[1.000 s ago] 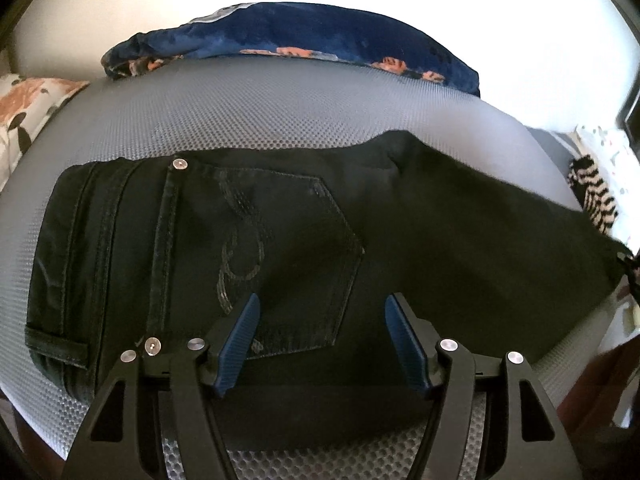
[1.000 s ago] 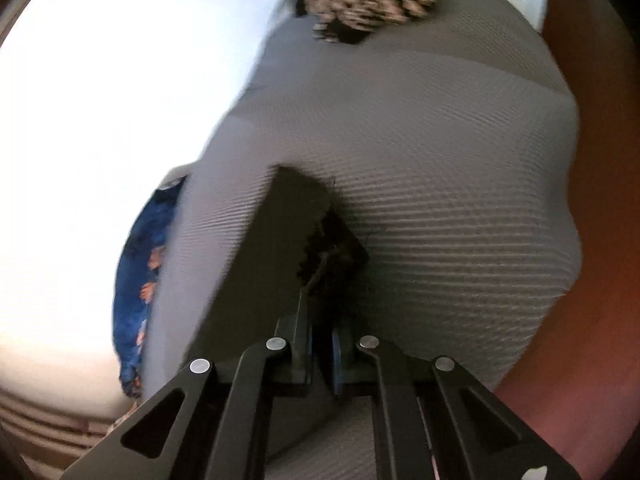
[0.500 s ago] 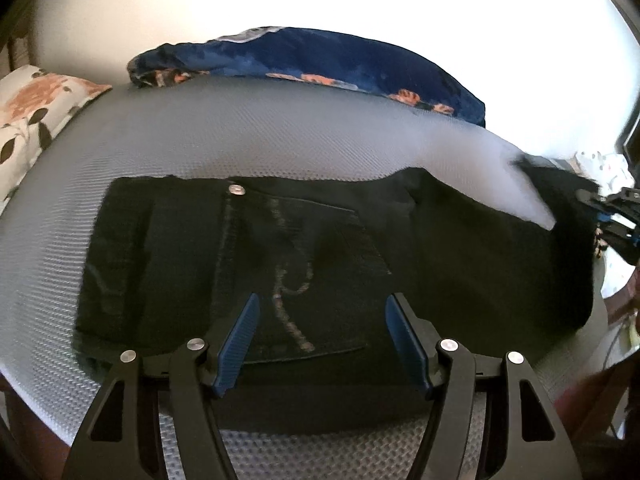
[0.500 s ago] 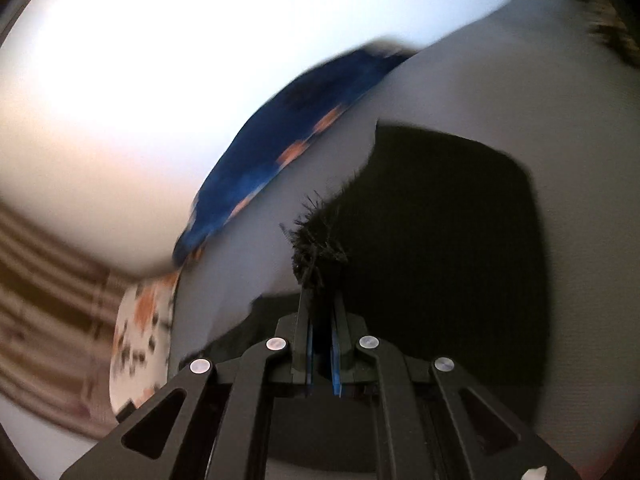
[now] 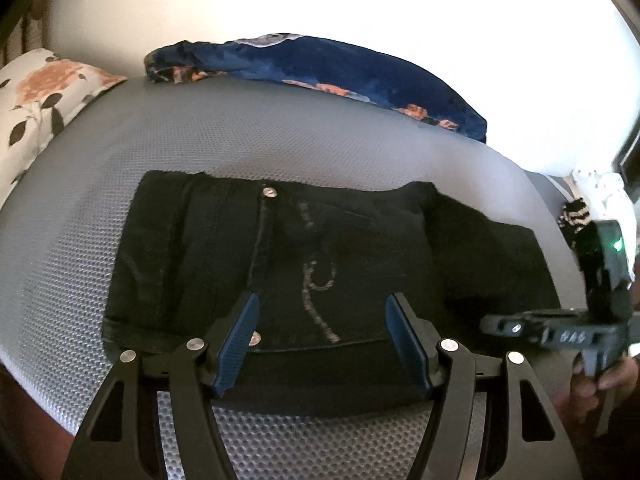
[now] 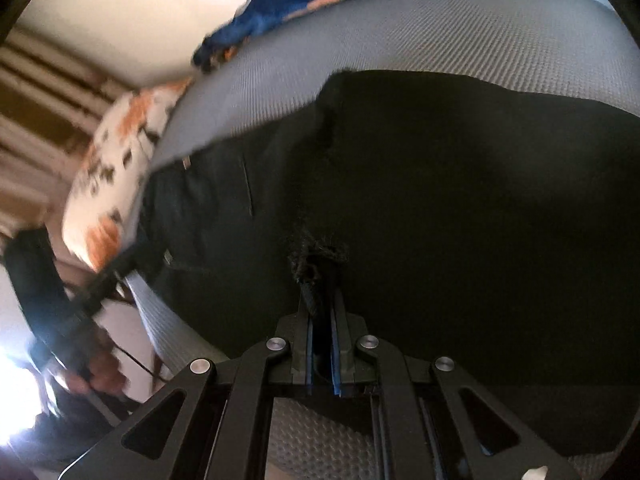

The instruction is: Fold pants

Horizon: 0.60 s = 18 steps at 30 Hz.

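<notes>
Black pants (image 5: pixel 200 248) lie across a grey mesh surface (image 5: pixel 280 128), back pocket with pale stitching facing up. My left gripper (image 5: pixel 321 300) hovers open over the pocket near the front edge, nothing between its blue pads. My right gripper (image 6: pixel 320 292) is shut on the frayed leg hem (image 6: pixel 316 256) and holds it over the dark doubled-over leg (image 6: pixel 440 200). In the left wrist view the right gripper (image 5: pixel 492 323) comes in from the right, held by a person's hand (image 5: pixel 600 380), low above the pants' right part.
A blue floral cloth (image 5: pixel 320 64) lies along the far edge of the surface. A white floral pillow (image 5: pixel 44 92) sits at the far left and a striped fabric item (image 5: pixel 576 216) at the right. The surface's front edge runs just under my left gripper.
The right gripper swept the hem from the far right end back over the pants, doubling the leg, and rolled as it went. The left gripper drew back and up a little, still open.
</notes>
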Each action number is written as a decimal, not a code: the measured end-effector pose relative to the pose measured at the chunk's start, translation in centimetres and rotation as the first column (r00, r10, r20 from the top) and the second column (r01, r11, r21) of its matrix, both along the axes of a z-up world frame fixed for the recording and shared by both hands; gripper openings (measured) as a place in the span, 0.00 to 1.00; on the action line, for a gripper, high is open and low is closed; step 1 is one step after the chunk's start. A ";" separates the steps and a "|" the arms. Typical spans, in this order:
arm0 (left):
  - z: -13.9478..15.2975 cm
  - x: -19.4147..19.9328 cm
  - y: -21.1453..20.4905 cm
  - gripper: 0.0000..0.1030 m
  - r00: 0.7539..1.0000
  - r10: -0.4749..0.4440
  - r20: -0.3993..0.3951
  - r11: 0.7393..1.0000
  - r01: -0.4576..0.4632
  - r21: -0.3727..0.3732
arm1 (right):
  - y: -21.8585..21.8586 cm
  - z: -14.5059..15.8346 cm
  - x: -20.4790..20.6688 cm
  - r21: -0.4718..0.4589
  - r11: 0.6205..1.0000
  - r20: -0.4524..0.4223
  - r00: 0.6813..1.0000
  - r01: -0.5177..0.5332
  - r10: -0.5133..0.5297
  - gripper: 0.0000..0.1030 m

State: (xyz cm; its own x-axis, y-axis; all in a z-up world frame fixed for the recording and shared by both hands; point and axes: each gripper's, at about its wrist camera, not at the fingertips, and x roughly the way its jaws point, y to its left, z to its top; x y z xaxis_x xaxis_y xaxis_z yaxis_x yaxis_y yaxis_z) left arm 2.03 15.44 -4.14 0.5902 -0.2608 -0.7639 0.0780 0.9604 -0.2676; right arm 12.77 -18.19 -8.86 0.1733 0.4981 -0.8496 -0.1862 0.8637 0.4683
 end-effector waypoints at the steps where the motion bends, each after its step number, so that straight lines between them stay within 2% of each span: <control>1: 0.1 0.1 -0.3 0.65 1.000 -0.011 0.000 1.000 0.011 -0.004 | 0.4 0.0 -0.1 -0.015 1.000 0.011 1.000 -0.014 0.014 0.10; 3: 0.4 0.3 -0.8 0.65 1.000 -0.028 -0.003 1.000 0.028 -0.011 | 1.2 0.0 -0.1 -0.046 0.998 0.021 0.999 -0.031 0.032 0.12; 7: 0.9 0.6 -1.8 0.65 0.998 -0.064 -0.013 0.996 0.063 -0.060 | 0.8 0.9 -1.0 -0.007 0.998 0.016 0.998 -0.057 0.057 0.38; 10: 1.1 0.8 -2.6 0.65 0.993 -0.111 -0.049 0.986 0.104 -0.131 | -0.4 2.6 -1.9 0.003 1.000 0.055 0.998 -0.031 0.031 0.43; 13: 0.8 1.2 -4.0 0.65 0.980 -0.166 -0.107 0.968 0.141 -0.207 | -2.7 3.7 -2.6 0.009 0.999 0.079 0.996 0.043 -0.043 0.47; 16: -0.2 1.9 -5.8 0.65 0.956 -0.220 -0.194 0.948 0.162 -0.275 | -5.0 3.9 -2.9 -0.010 0.992 0.093 0.988 0.126 -0.124 0.48; 18: -1.1 2.4 -6.9 0.63 0.934 -0.249 -0.255 0.932 0.159 -0.326 | -6.9 3.8 -3.0 0.013 0.983 0.084 0.979 0.184 -0.185 0.48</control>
State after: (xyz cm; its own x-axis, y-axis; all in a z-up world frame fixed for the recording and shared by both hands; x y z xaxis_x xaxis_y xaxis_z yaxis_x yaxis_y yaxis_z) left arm 4.48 8.56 -5.28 0.2660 -0.5918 -0.7610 0.1403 0.8048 -0.5768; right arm 9.72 -25.07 -5.07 0.3333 0.4553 -0.8256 -0.0629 0.8844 0.4624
